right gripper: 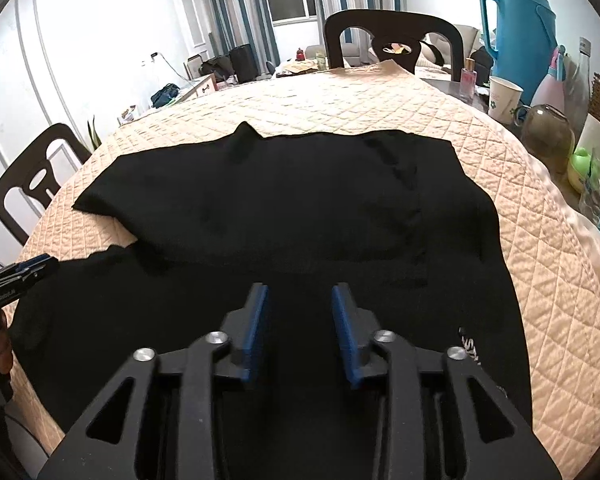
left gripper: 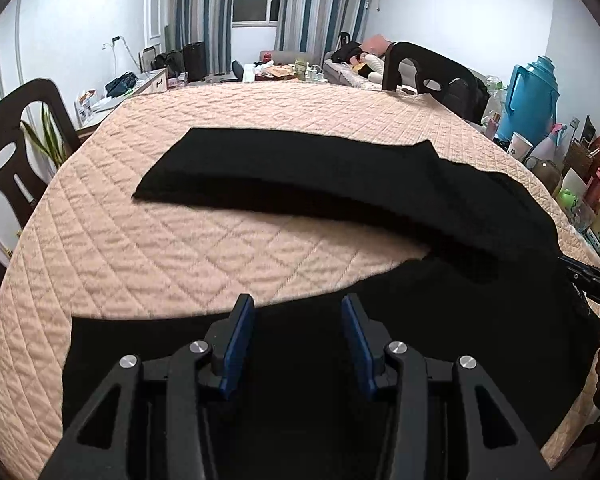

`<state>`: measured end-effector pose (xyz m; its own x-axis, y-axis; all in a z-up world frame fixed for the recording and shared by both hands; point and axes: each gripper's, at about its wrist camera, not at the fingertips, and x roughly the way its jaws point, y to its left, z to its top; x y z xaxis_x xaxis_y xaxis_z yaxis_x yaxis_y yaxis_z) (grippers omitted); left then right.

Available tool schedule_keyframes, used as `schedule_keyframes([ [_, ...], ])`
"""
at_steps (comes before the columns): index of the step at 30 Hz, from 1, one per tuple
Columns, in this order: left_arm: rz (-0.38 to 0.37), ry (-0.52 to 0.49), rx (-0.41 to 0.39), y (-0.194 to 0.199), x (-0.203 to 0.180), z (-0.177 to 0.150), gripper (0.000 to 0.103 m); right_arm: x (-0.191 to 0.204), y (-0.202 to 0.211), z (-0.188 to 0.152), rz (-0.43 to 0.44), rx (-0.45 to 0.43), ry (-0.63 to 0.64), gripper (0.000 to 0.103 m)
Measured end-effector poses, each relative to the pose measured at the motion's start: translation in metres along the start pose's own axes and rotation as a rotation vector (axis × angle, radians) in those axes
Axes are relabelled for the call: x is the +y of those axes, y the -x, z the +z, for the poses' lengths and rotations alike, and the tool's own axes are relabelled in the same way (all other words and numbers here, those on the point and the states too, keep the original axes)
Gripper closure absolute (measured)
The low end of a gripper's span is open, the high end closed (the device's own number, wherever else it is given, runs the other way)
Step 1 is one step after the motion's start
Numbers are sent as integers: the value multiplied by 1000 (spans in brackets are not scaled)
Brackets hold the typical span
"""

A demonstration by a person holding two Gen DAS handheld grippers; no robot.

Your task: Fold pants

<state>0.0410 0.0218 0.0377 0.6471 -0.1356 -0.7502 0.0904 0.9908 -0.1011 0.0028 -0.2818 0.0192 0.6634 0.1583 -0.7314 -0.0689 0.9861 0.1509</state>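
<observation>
The pants (right gripper: 284,200) are plain black; the tabletop cover (left gripper: 148,248) is peach with a quilted diamond pattern; both grippers' pads (right gripper: 256,332) are blue on black frames; the flask (right gripper: 520,28) is turquoise; the curtains (left gripper: 204,12) are striped teal, grey and white.

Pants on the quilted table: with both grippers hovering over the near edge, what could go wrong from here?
1. The black pants are dark on dark; layers are hard to tell apart, so the jaws of the right gripper might pinch only one layer.
2. The far leg lies skewed, so a fold could come out uneven.
3. The paper cup and glass jar stand near the table's right edge; swung fabric might knock them.
</observation>
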Motion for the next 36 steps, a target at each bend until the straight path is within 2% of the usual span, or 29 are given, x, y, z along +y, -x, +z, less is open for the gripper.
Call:
schedule_keyframes([
  [4,-10,-12,-5,-6,5,19,54,0,-4,18,4,-9,27,59],
  [8,-18,-36,-17,-14,7,45,45,-7,-14,43,30,0,28,59],
  [11,-27,-51,-13,-27,8,68,40,-15,-26,61,15,14,33,59],
  [16,-12,-80,0,-60,11,107,35,-30,-50,91,4,49,19,59],
  [22,15,-128,61,-118,6,141,33,-45,-86,123,-48,90,23,59],
  [24,18,-133,100,-139,5,148,33,-48,-99,132,-55,111,26,59],
  [28,74,-152,121,-167,5,150,32,-52,-122,141,-72,154,44,59],
  [29,70,-148,115,-169,5,150,26,-53,-129,142,-89,165,52,59],
  [33,66,-156,92,-172,5,148,21,-57,-143,145,-97,172,68,58],
  [35,64,-174,87,-172,5,147,26,-55,-144,144,-101,166,72,57],
  [36,57,-181,88,-172,2,149,29,-53,-144,144,-109,165,83,59],
])
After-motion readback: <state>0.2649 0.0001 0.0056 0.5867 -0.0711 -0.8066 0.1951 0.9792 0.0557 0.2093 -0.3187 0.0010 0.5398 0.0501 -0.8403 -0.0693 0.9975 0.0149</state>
